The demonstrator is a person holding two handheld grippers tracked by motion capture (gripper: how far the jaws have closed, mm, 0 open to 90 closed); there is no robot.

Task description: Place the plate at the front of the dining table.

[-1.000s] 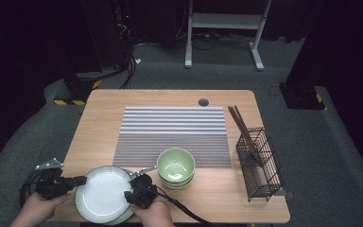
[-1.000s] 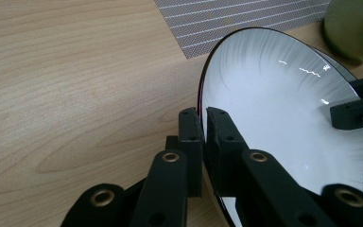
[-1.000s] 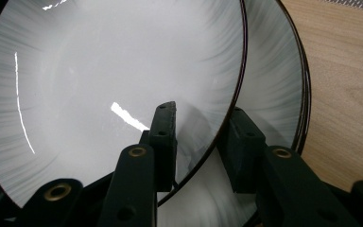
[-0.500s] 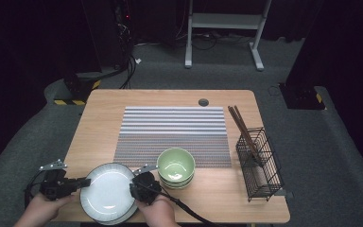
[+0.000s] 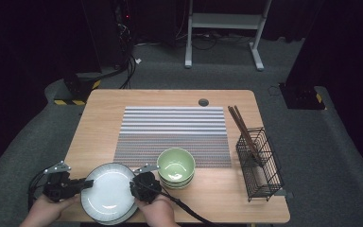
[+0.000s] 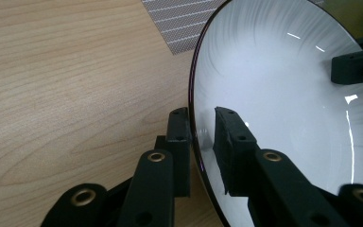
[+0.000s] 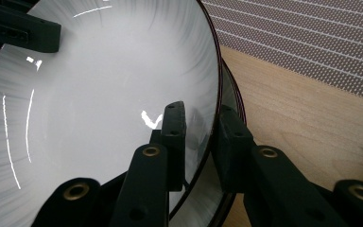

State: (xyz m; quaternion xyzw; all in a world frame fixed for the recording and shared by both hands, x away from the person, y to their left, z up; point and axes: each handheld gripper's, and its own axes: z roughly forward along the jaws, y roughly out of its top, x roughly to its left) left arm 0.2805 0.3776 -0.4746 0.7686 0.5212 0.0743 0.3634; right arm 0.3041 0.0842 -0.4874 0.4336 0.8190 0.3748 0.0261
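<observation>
Plate (image 5: 108, 193): white, dark-rimmed, at the near left of the worktop (image 5: 104, 118), between the two claws; in the right gripper view a second rim shows just under it, so it sits over another plate (image 7: 234, 90).
Left claw (image 5: 86, 183): at the plate's left edge, pointing right across it.
Left claw, state: in the left gripper view (image 6: 199, 124) the rim runs between the two jaws, one jaw outside under the rim, the other over the white inner face. The outer jaw is against the rim; a thin gap shows at the inner one. The jaws have just been opening a little with the rim between them, and they are not pressing on it.
Right claw (image 5: 133, 181): at the plate's right edge, facing the left claw across the dish.
Right claw, state: in the right gripper view (image 7: 199, 124) the rim stands between the jaws, one over the white face, one outside it; both lie close against the rim, clamped on the plate.
Left hand (image 5: 45, 213): holds its gripper at the near worktop edge.
Right hand (image 5: 158, 212): holds its gripper just near of the bowls.
Bowls (image 5: 176, 166): green, stacked, just right of the right claw, apart from the plate.
Mat (image 5: 172, 132): striped, beyond the plate and the bowls.
Basket (image 5: 260, 163): black wire, far right, well apart from the plate, with chopsticks (image 5: 241, 125) leaning out of it.
</observation>
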